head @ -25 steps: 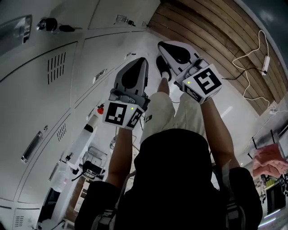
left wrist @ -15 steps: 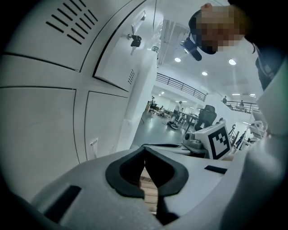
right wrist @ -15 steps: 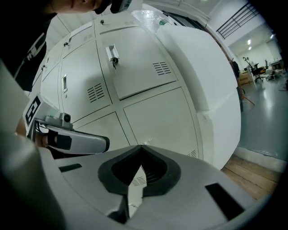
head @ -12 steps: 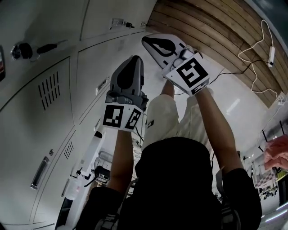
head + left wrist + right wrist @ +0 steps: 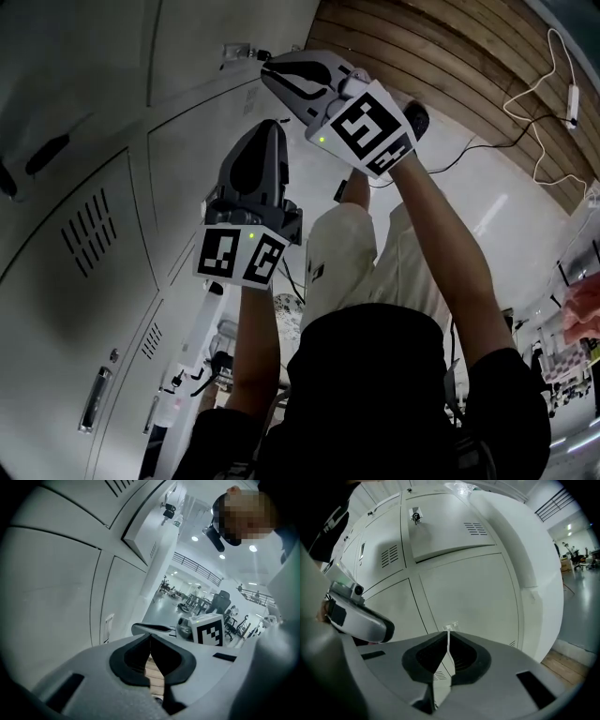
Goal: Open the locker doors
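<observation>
Locker doors (image 5: 464, 590) fill the wall straight ahead of us, and we judge them to be thin painted sheet metal: stiff, light to swing on their hinges, but smooth and slippery across the face, so a pinch on the flat panel would find nothing to hold. Nearest to us, the right hand-held gripper (image 5: 448, 637) has its jaws pressed together with nothing between them, tips aimed at a small pull tab (image 5: 451, 626) beside a door seam. The left hand-held gripper (image 5: 150, 638) is also closed and empty, held a little behind the right one. That tab looks to us the best place to take hold, though closed jaws cannot pinch it, so we think they must part first or hook behind it. Further along the bank, one vented door (image 5: 450, 531) seems to stand slightly proud of the rest, with a key (image 5: 415, 515) in its lock; its free edge would also give purchase. Nothing stands between the jaws and the doors; only the two tools crowd each other's path. Beyond, a white column (image 5: 534, 559) bounds the bank, a wooden floor (image 5: 450, 56) runs along its foot, and a bright hall with equipment (image 5: 197, 604) lies well apart
</observation>
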A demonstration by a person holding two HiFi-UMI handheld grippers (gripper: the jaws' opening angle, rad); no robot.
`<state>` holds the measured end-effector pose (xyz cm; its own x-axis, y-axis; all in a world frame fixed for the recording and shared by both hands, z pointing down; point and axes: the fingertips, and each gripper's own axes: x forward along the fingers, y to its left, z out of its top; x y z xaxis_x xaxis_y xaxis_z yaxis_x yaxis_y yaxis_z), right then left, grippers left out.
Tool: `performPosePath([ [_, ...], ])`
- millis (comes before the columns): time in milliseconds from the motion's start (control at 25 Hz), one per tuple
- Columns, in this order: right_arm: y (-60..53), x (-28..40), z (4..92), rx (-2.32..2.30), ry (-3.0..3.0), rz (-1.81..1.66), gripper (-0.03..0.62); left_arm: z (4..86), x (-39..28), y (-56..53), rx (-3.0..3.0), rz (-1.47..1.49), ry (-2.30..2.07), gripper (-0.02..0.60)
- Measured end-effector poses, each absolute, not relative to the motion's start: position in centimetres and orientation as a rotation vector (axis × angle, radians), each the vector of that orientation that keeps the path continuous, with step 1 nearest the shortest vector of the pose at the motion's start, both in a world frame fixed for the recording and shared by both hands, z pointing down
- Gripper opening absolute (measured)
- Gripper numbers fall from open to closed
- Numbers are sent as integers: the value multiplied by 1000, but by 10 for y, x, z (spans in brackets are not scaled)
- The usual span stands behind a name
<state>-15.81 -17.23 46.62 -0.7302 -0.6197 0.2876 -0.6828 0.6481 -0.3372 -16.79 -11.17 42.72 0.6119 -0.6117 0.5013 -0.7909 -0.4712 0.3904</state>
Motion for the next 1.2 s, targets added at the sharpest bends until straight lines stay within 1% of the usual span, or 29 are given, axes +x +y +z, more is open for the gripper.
performPosePath([
  [240,-183,-175,487,1044,-2708,641,8,430,-171,-113,2277,427,-1088,14],
  [320,-184,-181,492,1020,-2708,639,39,433,-174,-111,2278,448,-1091,14],
  [440,-187,-191,498,984,-2709,629,57,437,-182,-108,2269,477,-1104,14],
  [640,-191,-202,503,923,-2714,590,108,443,-188,-102,2259,502,-1112,14],
  [1000,-191,-223,508,770,-2728,495,221,447,-193,-95,2285,525,-1108,14],
  [1200,-192,-231,505,738,-2741,491,235,446,-199,-91,2279,520,-1117,15],
])
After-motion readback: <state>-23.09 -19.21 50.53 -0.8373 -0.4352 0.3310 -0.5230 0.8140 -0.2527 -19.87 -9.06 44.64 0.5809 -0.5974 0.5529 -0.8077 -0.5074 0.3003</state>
